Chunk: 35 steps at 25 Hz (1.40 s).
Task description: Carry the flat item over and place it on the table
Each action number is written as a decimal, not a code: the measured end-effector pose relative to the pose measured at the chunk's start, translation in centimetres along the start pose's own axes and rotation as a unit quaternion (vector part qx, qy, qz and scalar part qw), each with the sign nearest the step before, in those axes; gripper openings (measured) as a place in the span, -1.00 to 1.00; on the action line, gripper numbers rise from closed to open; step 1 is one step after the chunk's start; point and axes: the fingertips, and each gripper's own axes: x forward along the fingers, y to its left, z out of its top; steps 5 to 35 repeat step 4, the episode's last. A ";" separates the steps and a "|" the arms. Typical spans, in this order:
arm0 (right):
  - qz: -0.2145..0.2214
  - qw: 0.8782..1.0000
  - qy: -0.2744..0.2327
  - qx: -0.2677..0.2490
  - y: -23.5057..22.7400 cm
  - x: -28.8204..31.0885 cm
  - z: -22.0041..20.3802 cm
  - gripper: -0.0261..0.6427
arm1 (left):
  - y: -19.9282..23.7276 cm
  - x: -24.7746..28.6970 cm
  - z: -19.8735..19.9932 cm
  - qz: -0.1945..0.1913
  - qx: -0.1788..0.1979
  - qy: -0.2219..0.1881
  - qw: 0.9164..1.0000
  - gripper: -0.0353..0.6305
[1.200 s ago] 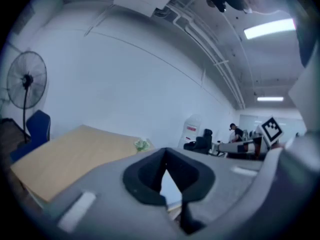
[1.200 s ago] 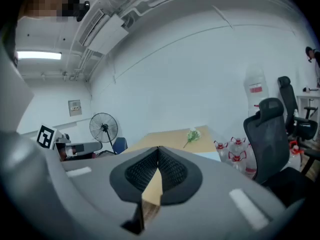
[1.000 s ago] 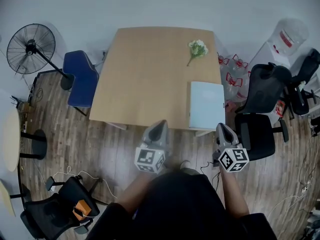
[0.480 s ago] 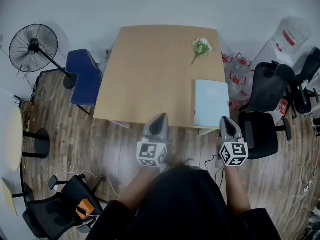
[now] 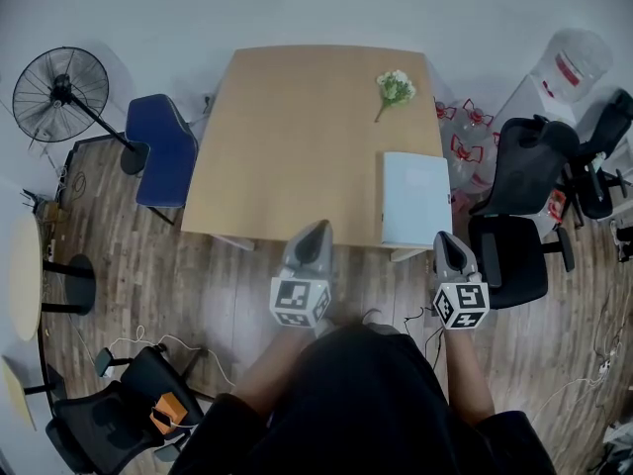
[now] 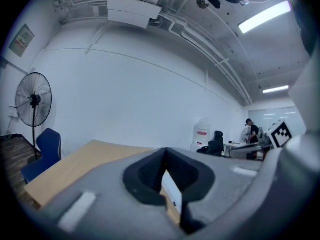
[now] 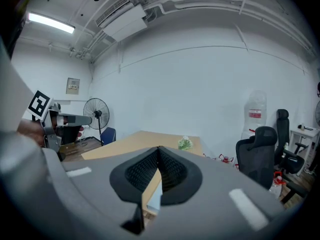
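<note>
- Wood-plank floor (image 5: 227,295) surrounds a tan worktop (image 5: 287,146) that stands against a pale wall.
- The flat item (image 5: 413,198), a pale blue rectangle, lies flat on the worktop at its near right corner. Its long side runs along the right edge and its near end lies close to the near edge.
- A sprig of white flowers (image 5: 395,89) lies on the worktop near the far right corner, well apart from the flat item.
- The left tool (image 5: 316,230) hovers at the worktop's near edge, about midway along it. Its jaws are pressed together with nothing between them, as the left gripper view (image 6: 165,153) shows.
- The right tool (image 5: 445,239) hangs just off the near right corner, near the flat item but not touching it. Its jaws are likewise closed and empty in the right gripper view (image 7: 158,151), where the flat item (image 7: 153,199) shows pale blue below them.
- Each tool's marker cube faces the head camera, and the person's dark sleeves fill the bottom of that view.
- A blue chair (image 5: 161,151) stands at the worktop's left side, with a black pedestal fan (image 5: 59,92) beyond it.
- Black office chairs (image 5: 519,216) stand to the right, and a large water bottle (image 5: 569,67) stands behind them by the wall.
</note>
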 end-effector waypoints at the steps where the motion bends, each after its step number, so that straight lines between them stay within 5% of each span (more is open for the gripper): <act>1: 0.000 1.000 0.002 0.000 0.2 -0.1 -0.2 -0.92 | 0.0 -0.1 0.0 -0.001 0.000 -0.001 1.000 -0.88; 35: -0.002 1.000 0.005 0.002 0.5 -0.4 -0.7 -0.92 | -0.1 -0.2 0.0 -0.005 0.002 -0.003 1.000 -0.88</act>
